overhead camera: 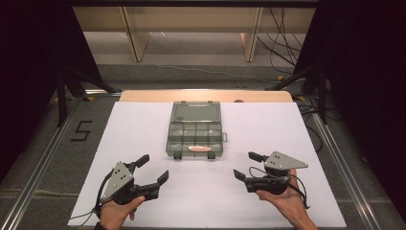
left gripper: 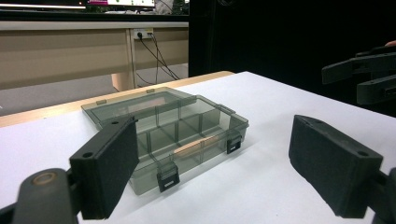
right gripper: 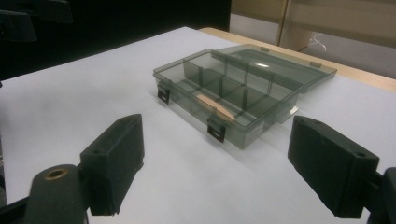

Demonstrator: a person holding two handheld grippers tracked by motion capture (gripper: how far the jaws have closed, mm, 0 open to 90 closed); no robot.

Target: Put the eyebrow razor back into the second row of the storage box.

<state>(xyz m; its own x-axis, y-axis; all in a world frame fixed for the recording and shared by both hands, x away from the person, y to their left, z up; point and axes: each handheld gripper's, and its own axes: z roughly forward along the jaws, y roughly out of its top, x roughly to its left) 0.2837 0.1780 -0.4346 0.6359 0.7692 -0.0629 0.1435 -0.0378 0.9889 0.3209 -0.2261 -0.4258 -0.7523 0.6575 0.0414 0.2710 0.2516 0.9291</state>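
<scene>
The smoky compartment box (overhead camera: 196,130) sits lid-open near the table's (overhead camera: 143,124) far edge with a tan stick (overhead camera: 197,148) in its front row, nothing between it and my left gripper (overhead camera: 154,168) and right gripper (overhead camera: 245,166), both spread wide and empty by the near edge.

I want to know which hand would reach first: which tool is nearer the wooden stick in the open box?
Right, narrowly. The right tool sits just right of and below the stick; the left tool sits lower left, slightly farther off. Both are open.
</scene>
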